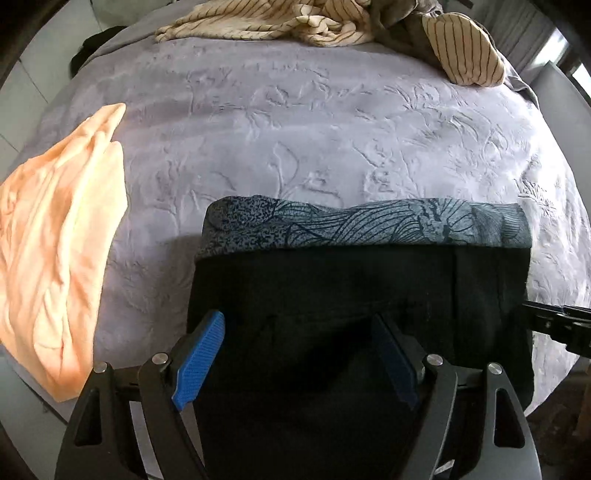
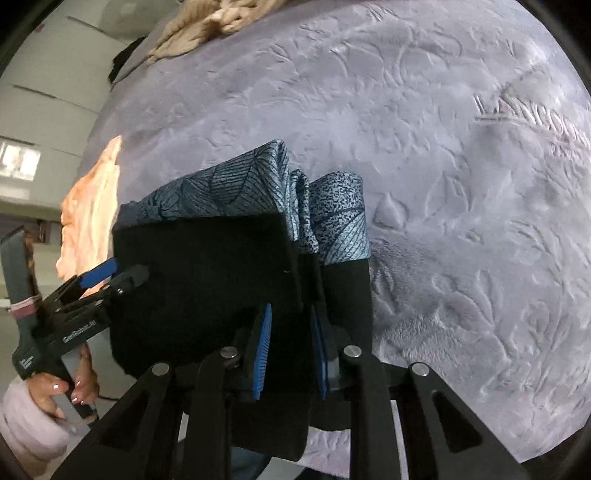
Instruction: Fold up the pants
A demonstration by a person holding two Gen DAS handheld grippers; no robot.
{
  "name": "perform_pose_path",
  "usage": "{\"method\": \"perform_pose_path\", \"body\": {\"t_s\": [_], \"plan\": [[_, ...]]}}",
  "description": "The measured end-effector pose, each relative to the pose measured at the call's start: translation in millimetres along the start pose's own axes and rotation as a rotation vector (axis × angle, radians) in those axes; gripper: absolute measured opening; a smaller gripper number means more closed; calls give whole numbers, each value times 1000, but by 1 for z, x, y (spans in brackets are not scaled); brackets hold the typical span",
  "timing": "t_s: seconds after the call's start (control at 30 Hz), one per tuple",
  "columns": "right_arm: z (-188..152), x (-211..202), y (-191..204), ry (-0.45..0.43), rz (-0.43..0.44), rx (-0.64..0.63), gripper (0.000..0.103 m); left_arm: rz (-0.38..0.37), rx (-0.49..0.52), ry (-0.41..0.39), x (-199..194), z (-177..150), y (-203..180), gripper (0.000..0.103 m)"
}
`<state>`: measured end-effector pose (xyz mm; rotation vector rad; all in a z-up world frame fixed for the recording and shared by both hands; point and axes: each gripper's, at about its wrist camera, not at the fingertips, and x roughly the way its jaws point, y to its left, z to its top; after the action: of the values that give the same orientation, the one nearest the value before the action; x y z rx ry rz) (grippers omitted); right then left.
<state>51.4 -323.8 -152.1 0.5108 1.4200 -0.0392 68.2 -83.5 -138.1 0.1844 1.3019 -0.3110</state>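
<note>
Peach cloth (image 1: pixel 55 251): crumpled heap on the far left of the bed, well apart from the pants.
Bedspread (image 1: pixel 295 129): lavender, embossed leafy pattern, covers pretty much the whole bed.
Left gripper (image 1: pixel 299 354): blue pads spread wide, nothing pinched between them. It's hovering right over the black fabric, near its left edge. In the right wrist view you can see it (image 2: pixel 107 273) at the left side of the bundle, with the person's hand (image 2: pixel 62 391) on the handle.
Pants (image 1: pixel 362 288): black, folded into a compact block near the front of the bed, lying on top of a blue-grey printed garment (image 1: pixel 369 223) that pokes out along the far edge.
Right gripper (image 2: pixel 291 354): clamped onto the black pants fabric at the bundle's right end, pads close together with cloth between them.
Striped cloth (image 1: pixel 280 22): cream with dark stripes, bunched at the far end of the bed.
</note>
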Motion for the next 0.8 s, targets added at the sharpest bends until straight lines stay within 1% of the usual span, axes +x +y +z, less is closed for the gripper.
{"method": "perform_pose_path", "body": {"t_s": [0.1,0.13,0.2,0.3,0.4,0.47,0.7,0.77,0.8], "plan": [[1,-4,-7,-2,21,43,23,27,23,2,-6,0,-3,82],[0,-7,-8,-1,11,44,24,41,21,6,-9,-2,-3,82],[-3,-15,-12,1,-22,38,25,56,8,14,-14,-6,-1,82],[-7,-22,-14,1,-30,54,25,56,-18,15,-25,-10,1,82],[-16,-29,-9,6,-37,71,27,69,-7,13,-34,-16,-1,82],[-22,-30,-5,14,-48,79,35,71,6,19,-39,-19,-4,82],[-46,-33,6,33,-72,79,50,57,51,43,-48,-30,-13,82],[-50,-33,10,32,-71,77,60,58,68,51,-48,-33,-17,82],[-51,-32,12,33,-73,77,61,59,77,54,-48,-34,-19,82]]}}
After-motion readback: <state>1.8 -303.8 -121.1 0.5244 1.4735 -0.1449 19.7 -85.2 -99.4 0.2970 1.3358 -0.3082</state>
